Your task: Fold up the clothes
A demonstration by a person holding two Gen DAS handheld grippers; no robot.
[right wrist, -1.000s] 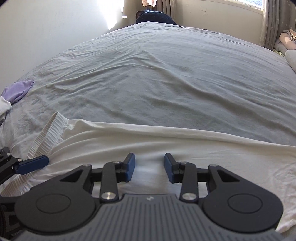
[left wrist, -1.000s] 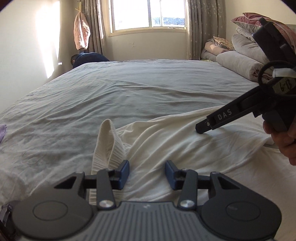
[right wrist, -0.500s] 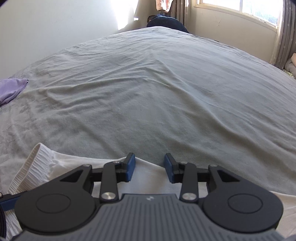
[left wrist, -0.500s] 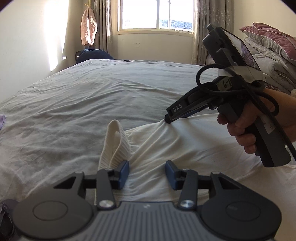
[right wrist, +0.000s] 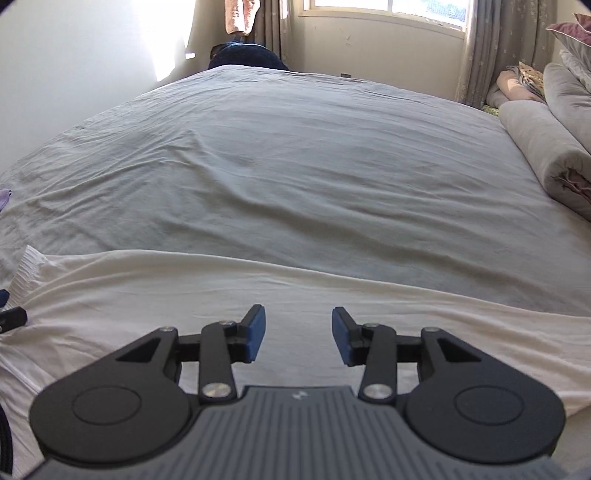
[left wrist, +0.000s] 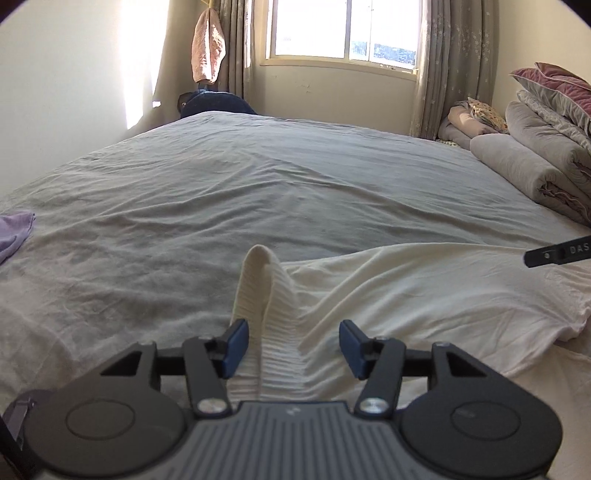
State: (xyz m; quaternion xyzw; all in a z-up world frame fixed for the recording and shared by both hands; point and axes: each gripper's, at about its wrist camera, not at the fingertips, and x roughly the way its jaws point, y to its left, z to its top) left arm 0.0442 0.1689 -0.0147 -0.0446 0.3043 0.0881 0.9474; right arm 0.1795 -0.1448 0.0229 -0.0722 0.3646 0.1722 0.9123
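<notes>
A cream garment (left wrist: pixel 424 291) lies spread on the grey bed sheet (left wrist: pixel 258 177). Its ribbed band (left wrist: pixel 258 295) stands up in a fold and runs between the jaws of my left gripper (left wrist: pixel 293 345), which is open around it. My right gripper (right wrist: pixel 298 334) is open and empty, low over the same garment (right wrist: pixel 258 288). One finger of the right gripper (left wrist: pixel 554 254) shows at the right edge of the left wrist view, above the garment's far edge.
Rolled grey quilts and pillows (left wrist: pixel 535 155) are stacked at the bed's right side. A purple cloth (left wrist: pixel 14 230) lies at the left edge. A window (left wrist: pixel 343 29) with curtains is behind the bed, with a dark bundle (left wrist: pixel 218 103) by the far corner.
The right gripper has swung back to the right, out of the middle of the left wrist view, and sits lower over the garment. The left gripper stays open around the ribbed band.
</notes>
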